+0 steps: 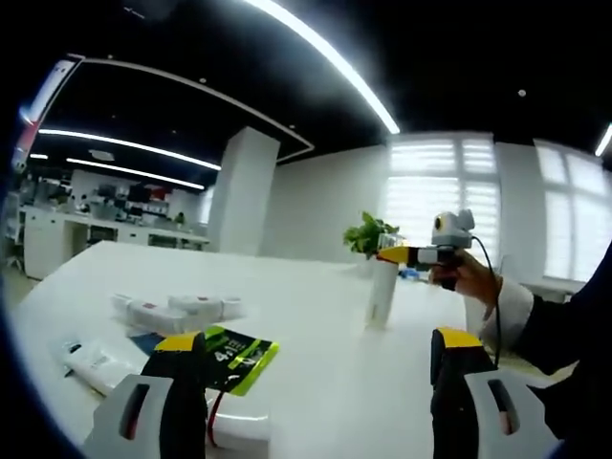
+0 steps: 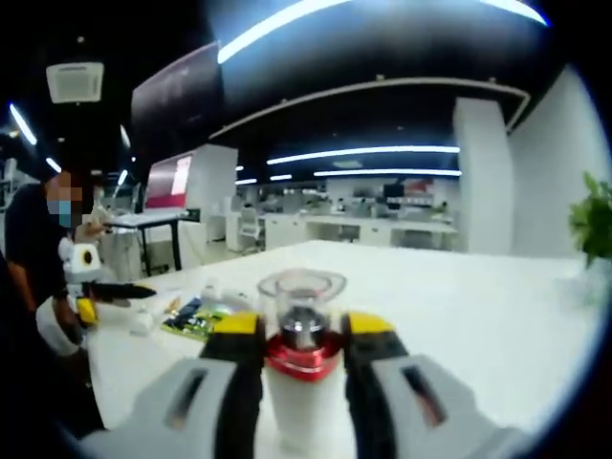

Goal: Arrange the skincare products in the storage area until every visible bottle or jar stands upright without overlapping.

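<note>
The right tongs (image 2: 300,356) pinched a white bottle (image 2: 301,382) just under its red collar and clear cap, holding it upright on the bench (image 2: 478,316). In the left gripper view, that bottle (image 1: 382,292) stood on the white bench, the right tongs (image 1: 406,255) level at its top, held by a hand (image 1: 475,277). The left tongs (image 1: 311,382) stood spread, holding nothing. Beyond them lay a white tube (image 1: 96,363), a green packet (image 1: 234,356) and small white jars (image 1: 177,311).

A white bottle (image 2: 300,382) with a red collar and clear cap stands on the white table (image 1: 316,316). Green-and-black packet (image 1: 234,357), white tubes (image 1: 177,311). Gripper (image 2: 301,359) jaws black, tipped yellow.
</note>
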`<control>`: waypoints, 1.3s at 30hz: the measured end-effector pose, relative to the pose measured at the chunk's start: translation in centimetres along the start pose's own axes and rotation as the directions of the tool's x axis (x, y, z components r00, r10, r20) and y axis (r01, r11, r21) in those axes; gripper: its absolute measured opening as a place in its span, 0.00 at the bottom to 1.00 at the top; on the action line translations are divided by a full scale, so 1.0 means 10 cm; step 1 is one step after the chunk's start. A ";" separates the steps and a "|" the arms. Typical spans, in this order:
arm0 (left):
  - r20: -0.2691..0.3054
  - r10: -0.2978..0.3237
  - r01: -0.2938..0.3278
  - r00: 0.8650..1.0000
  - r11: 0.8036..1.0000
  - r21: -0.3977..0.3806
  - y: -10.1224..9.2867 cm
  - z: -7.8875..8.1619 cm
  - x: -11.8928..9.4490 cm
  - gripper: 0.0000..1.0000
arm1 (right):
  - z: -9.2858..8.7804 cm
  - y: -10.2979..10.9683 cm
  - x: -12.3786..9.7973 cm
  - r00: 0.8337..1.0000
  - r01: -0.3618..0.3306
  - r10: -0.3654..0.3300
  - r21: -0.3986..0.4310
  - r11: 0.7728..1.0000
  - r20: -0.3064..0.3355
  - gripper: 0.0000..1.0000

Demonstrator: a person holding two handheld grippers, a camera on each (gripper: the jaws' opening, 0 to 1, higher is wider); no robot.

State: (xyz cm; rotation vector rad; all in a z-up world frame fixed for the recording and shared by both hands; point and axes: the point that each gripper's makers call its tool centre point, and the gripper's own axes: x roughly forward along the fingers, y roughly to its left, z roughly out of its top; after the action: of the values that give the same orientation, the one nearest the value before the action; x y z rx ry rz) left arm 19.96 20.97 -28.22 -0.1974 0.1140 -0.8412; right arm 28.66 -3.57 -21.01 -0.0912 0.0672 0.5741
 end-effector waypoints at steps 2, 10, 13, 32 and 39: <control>-0.005 0.001 -0.001 1.000 1.000 0.002 0.00 -0.01 0.00 0.99 | -0.03 -0.03 -0.01 1.000 -0.001 0.001 -0.003 1.000 -0.003 0.31; -0.010 -0.002 0.002 1.000 1.000 0.000 -0.01 -0.03 0.00 0.99 | -0.03 -0.06 -0.07 0.999 0.011 -0.013 0.059 0.998 0.034 0.31; -0.012 -0.005 0.005 1.000 1.000 0.002 -0.03 -0.03 0.00 0.99 | -0.03 -0.04 -0.07 0.999 0.013 -0.014 0.053 0.999 0.029 0.31; -0.028 -0.003 0.004 1.000 1.000 0.010 -0.08 -0.08 0.01 0.99 | -0.10 0.10 -0.02 0.999 0.023 -0.024 0.038 0.999 0.037 0.32; -0.041 -0.004 0.005 0.999 1.000 0.023 -0.06 -0.10 0.01 0.99 | -0.10 0.02 -0.01 0.998 0.045 -0.047 0.055 0.997 0.036 0.32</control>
State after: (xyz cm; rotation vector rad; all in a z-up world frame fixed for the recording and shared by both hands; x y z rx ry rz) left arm 19.46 20.37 -29.05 -0.1585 0.1420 -0.8506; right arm 28.45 -3.57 -22.00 -0.0290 0.0448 0.5272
